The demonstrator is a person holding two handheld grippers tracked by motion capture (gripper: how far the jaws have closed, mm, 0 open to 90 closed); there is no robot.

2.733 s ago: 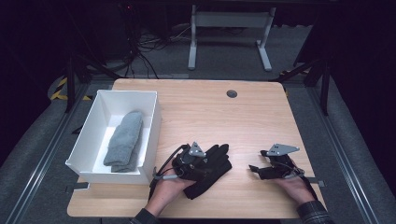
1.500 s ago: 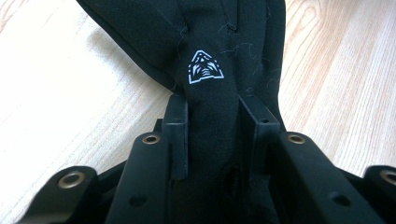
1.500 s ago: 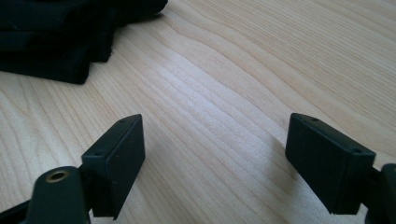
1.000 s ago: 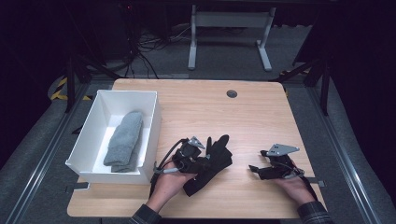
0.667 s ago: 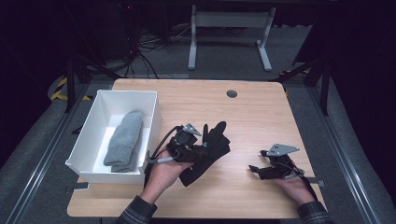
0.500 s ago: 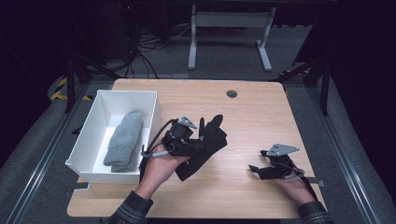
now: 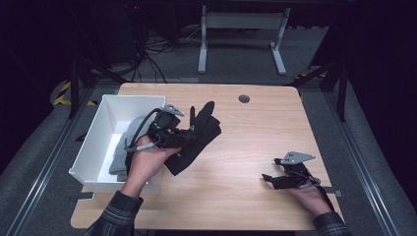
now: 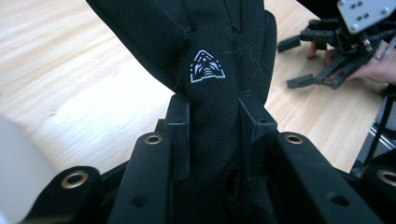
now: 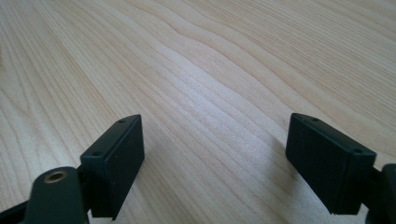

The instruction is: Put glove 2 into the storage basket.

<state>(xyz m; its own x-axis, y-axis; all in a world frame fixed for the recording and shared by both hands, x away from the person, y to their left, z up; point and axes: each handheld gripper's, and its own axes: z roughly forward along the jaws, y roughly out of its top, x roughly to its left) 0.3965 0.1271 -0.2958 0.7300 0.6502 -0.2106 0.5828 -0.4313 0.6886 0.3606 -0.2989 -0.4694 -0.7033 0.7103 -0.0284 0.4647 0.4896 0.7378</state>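
Observation:
A black glove (image 7: 196, 135) with a small white logo (image 8: 207, 67) hangs lifted above the wooden table (image 7: 255, 128), its fingers pointing up and away. My left gripper (image 7: 178, 136) is shut on the glove's cuff end; in the left gripper view the fabric (image 8: 219, 42) is pinched between both jaws. It hovers just right of the white bin (image 7: 105, 118), which holds a folded grey cloth (image 7: 123, 147). My right gripper (image 7: 270, 177) rests low on the table at the front right, jaws wide open over bare wood (image 9: 210, 93), nothing between them.
The white bin's right wall (image 7: 160, 179) is close below my left hand. A round dark grommet (image 7: 244, 99) sits near the table's far edge. Beyond the table stand a white metal frame (image 7: 241, 29) and cables on the dark floor.
My left gripper has risen and moved left and away toward the bin, carrying the black glove off the table. The right gripper has stayed put.

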